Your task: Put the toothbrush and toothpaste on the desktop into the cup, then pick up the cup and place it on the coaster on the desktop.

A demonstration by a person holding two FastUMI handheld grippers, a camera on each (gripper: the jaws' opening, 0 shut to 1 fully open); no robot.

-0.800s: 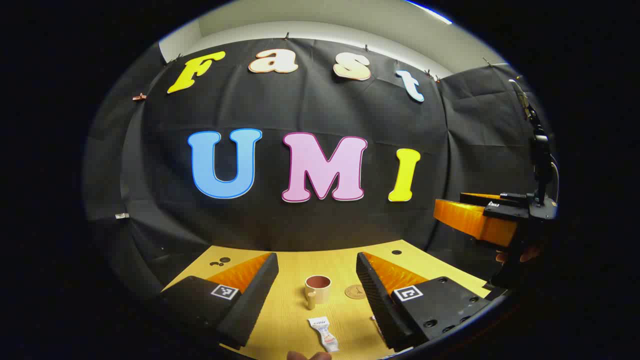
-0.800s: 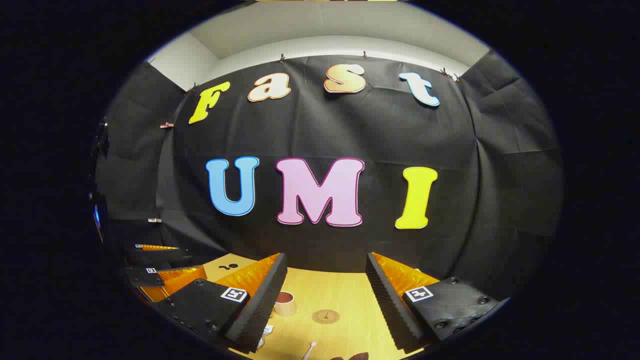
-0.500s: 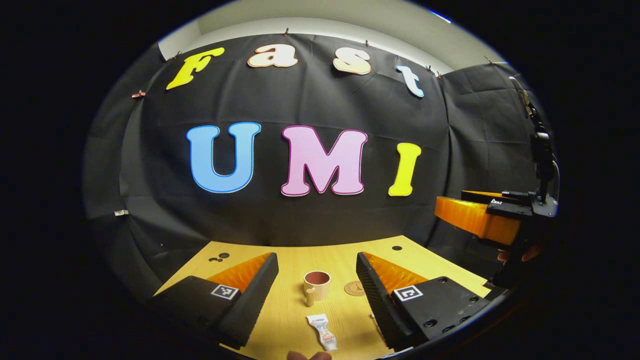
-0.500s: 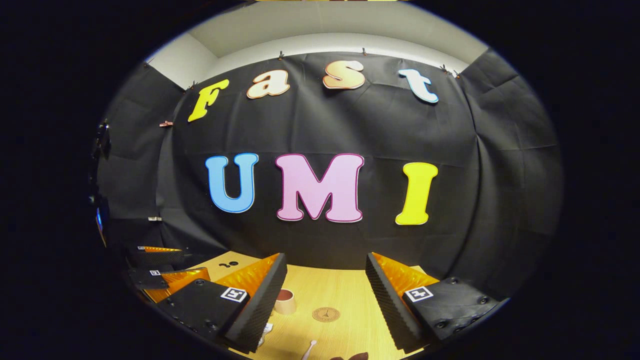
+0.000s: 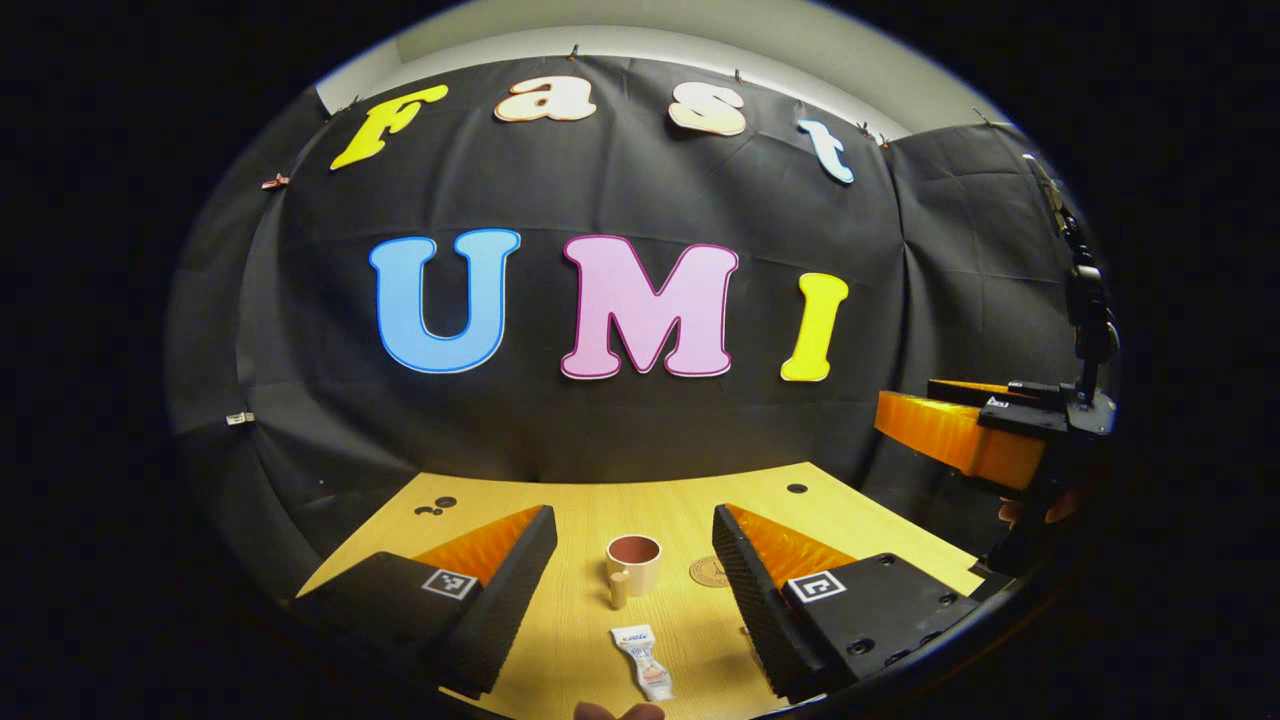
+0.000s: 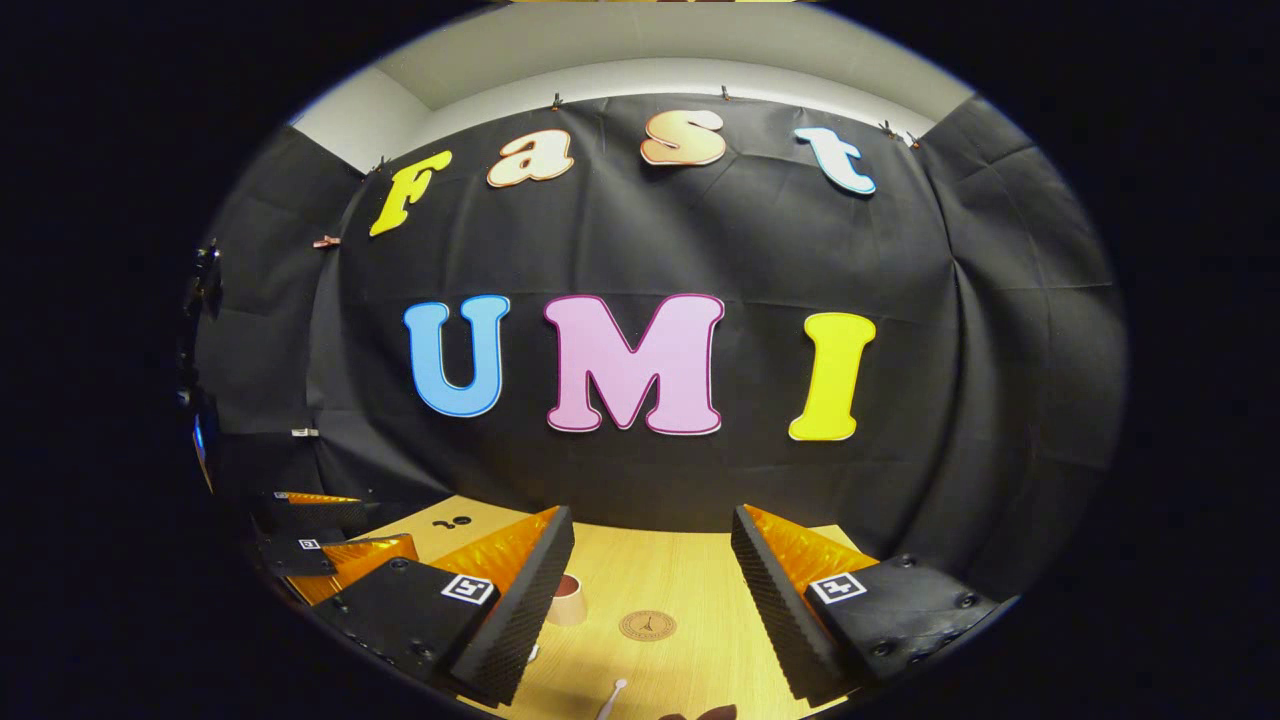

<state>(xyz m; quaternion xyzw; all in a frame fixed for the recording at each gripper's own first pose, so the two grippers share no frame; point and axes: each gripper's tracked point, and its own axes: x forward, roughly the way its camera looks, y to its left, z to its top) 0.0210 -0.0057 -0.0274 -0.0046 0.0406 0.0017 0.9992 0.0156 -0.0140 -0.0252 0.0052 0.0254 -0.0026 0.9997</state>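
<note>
A tan cup (image 5: 633,562) with a handle stands upright on the wooden desktop (image 5: 600,505); a round coaster (image 5: 709,572) lies just to its right. A white toothpaste tube (image 5: 644,675) lies nearer, between the fingers of my left gripper (image 5: 634,540), which is open and held above the desk. In the right gripper view the cup (image 6: 567,597) is partly behind a finger, the coaster (image 6: 647,625) lies ahead, and the toothbrush's white tip (image 6: 611,696) shows at the bottom edge. My right gripper (image 6: 652,535) is open and holds nothing.
The black cloth wall closes the desk's far side. My right gripper's body (image 5: 960,435) hangs at the right of the left gripper view, with fingers of a hand below it. My left gripper's body (image 6: 330,545) shows at the left of the right gripper view.
Both cameras have tilted downward a little, so more of the desktop shows and the wall sits higher. The cup, coaster, toothpaste and toothbrush have not moved.
</note>
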